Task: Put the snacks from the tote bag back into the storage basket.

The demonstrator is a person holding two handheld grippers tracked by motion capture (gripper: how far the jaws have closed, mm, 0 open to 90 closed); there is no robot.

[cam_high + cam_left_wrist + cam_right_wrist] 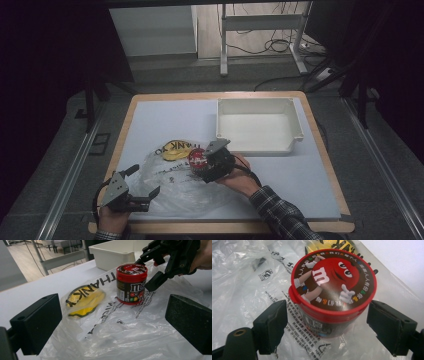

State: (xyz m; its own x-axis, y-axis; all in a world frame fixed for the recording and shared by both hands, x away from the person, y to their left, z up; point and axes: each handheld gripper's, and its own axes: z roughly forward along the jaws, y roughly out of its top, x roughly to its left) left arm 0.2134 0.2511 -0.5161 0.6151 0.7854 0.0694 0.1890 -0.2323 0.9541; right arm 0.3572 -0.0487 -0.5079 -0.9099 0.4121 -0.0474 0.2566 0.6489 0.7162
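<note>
My right gripper (322, 322) sits open around the candy jar (332, 290), not squeezing it. My left gripper (112, 325) is open too. The jar might tip over on the slippery plastic bag (120, 335) if one jaw bumps it first.

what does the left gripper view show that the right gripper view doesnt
Left gripper view alone: the white bin behind the candy jar, the jar's side label, the right claw reaching around the jar, and the left claw, its jaws wide apart over the bag.

Right gripper view alone: the jar's lid seen from above with its red cartoon character, and fine print on the plastic bag.

Both share: the jar standing upright on the clear bag, and the bag's yellow print.
</note>
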